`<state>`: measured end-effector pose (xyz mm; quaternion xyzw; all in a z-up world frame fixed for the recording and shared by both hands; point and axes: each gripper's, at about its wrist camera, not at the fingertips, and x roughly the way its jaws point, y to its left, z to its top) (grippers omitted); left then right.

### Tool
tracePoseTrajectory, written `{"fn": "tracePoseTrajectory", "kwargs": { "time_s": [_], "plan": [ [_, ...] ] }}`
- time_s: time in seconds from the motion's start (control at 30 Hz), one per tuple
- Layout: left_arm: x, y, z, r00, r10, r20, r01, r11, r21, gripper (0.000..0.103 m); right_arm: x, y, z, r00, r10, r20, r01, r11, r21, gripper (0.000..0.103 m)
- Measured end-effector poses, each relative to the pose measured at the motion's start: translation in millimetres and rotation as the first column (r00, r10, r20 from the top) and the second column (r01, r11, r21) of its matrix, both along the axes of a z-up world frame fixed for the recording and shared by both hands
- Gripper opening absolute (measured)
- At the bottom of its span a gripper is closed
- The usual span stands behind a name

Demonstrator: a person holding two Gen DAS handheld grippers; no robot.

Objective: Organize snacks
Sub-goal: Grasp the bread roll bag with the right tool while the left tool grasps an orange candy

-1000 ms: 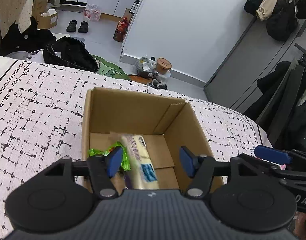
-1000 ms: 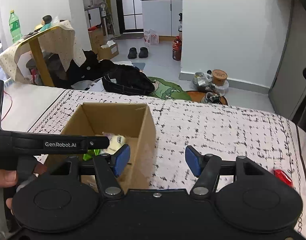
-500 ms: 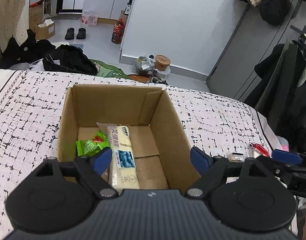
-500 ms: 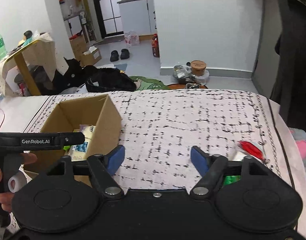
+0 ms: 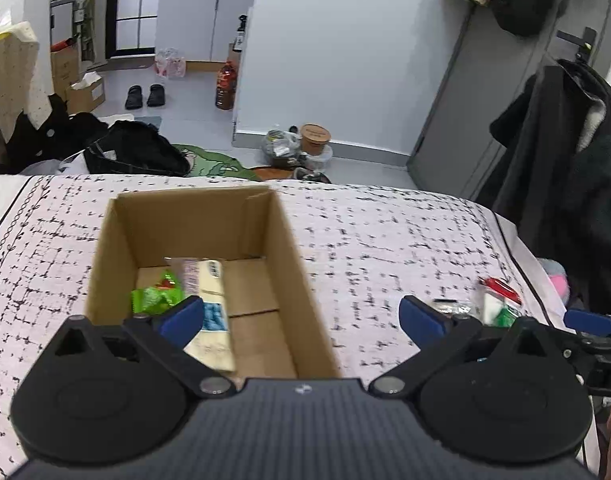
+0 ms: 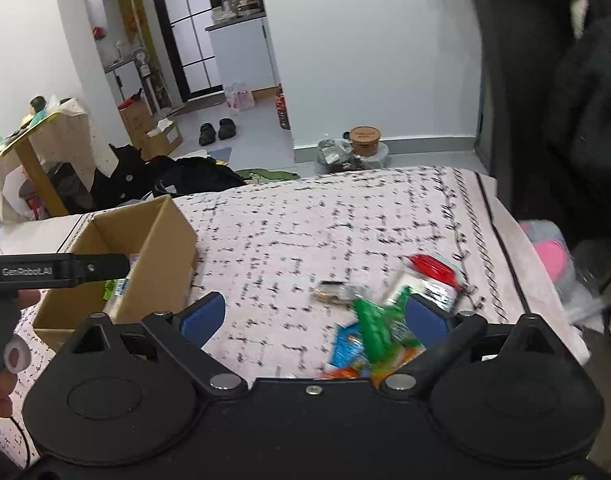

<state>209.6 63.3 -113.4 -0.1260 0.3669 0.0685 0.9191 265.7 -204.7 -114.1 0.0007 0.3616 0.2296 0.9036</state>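
- Light, crinkly foil snack packets [image 6: 379,330] are seen heaped on the patterned cloth just ahead of the right gripper [image 6: 315,314], whose jaws are opening, nothing clamped.
- A pinch across a packet's flat middle is judged safest; the film looks slippery.
- The left gripper [image 5: 301,316] is opening, empty, over the brown cardboard box [image 5: 293,264].

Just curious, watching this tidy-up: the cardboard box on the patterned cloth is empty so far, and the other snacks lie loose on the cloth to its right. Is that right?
Not quite: the cardboard box already holds a green packet and a long pale packet, as the left wrist view shows. The other snacks do lie loose on the cloth to its right.
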Motion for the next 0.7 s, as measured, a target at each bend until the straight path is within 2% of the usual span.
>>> {"fn": "tracePoseTrajectory", "kwargs": {
  "time_s": [0.37, 0.53, 0.7],
  "plan": [
    [-6.4, -53.0, 2.7, 0.996, -0.088, 0.007, 0.088, 0.996, 0.026, 0.103, -4.1, -43.7, -16.1, 0.999, -0.028, -0.020, 0.028, 0.999, 0.024, 0.094],
    [-7.7, -80.3, -6.3, 0.990, -0.142, -0.012, 0.143, 0.989, 0.031, 0.103, -3.8, -57.6, -28.5, 0.998, -0.035, -0.043, 0.037, 0.999, 0.038, 0.089],
    [-7.3, -101.4, -20.0, 0.989, -0.144, -0.038, 0.145, 0.989, 0.032, 0.103, 0.2, -70.3, -38.9, 0.998, -0.041, -0.055, 0.044, 0.997, 0.057, 0.086]
  ]
}}
